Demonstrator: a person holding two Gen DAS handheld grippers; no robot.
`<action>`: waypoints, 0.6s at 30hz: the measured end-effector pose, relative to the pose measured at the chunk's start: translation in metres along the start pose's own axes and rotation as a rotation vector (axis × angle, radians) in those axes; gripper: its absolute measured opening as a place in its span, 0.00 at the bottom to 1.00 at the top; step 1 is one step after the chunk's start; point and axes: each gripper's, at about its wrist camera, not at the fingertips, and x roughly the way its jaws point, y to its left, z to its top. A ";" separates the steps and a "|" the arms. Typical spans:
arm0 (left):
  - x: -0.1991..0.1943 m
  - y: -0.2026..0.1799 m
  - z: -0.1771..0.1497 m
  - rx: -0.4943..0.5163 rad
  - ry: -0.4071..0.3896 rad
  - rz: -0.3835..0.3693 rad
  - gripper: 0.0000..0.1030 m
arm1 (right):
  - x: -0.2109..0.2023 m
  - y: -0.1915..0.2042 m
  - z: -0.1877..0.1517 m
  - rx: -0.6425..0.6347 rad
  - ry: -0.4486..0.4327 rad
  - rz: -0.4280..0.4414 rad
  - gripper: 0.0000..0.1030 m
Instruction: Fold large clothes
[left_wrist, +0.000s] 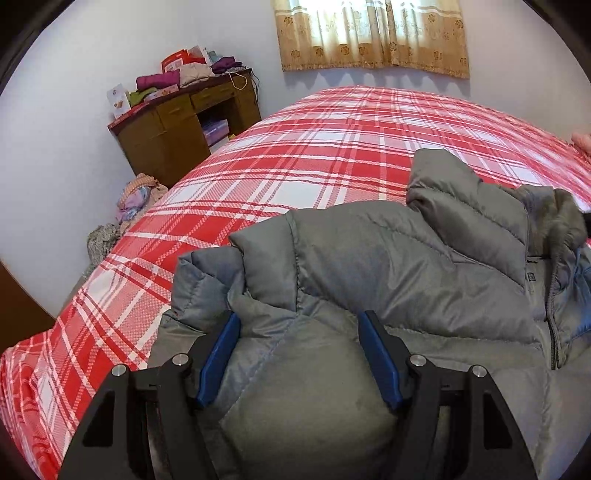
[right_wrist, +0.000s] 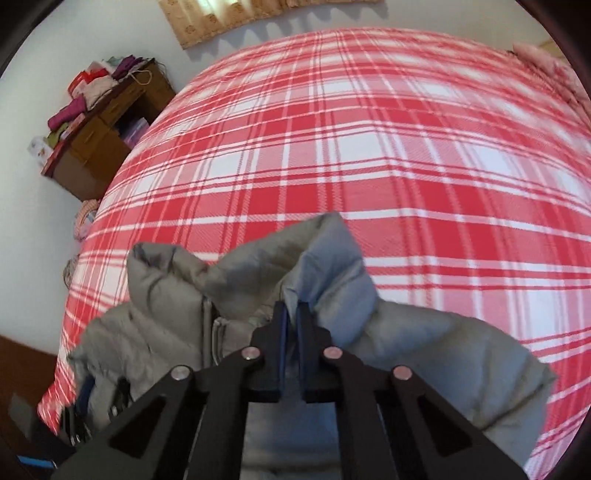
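Note:
A grey puffer jacket (left_wrist: 406, 258) lies front up on the red and white plaid bed (left_wrist: 295, 155), its zipper and raised collar to the right in the left wrist view. My left gripper (left_wrist: 299, 315) stands open low over the jacket's left side, and a puffy bulge of fabric sits between its blue pads (left_wrist: 221, 350). In the right wrist view my right gripper (right_wrist: 291, 306) is shut on a fold of the jacket (right_wrist: 424, 350) near the collar, and the cloth stands up in a peak beyond the fingertips. The plaid bed (right_wrist: 369, 147) stretches out beyond.
A brown wooden desk (left_wrist: 184, 122) piled with folded clothes and boxes stands against the wall left of the bed. A heap of clothes (left_wrist: 136, 199) lies on the floor beside it. A patterned curtain (left_wrist: 369, 33) hangs behind the bed. Something pink (right_wrist: 546, 62) lies at the bed's far right.

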 end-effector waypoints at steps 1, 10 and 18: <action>0.001 0.001 0.000 -0.006 0.002 -0.007 0.67 | -0.005 -0.003 -0.005 -0.006 -0.002 -0.004 0.05; 0.002 0.001 0.000 -0.014 0.007 -0.019 0.68 | -0.010 -0.042 -0.051 0.026 0.021 -0.033 0.05; -0.003 0.003 0.003 -0.009 0.008 -0.080 0.68 | 0.002 -0.050 -0.090 -0.042 -0.151 -0.050 0.00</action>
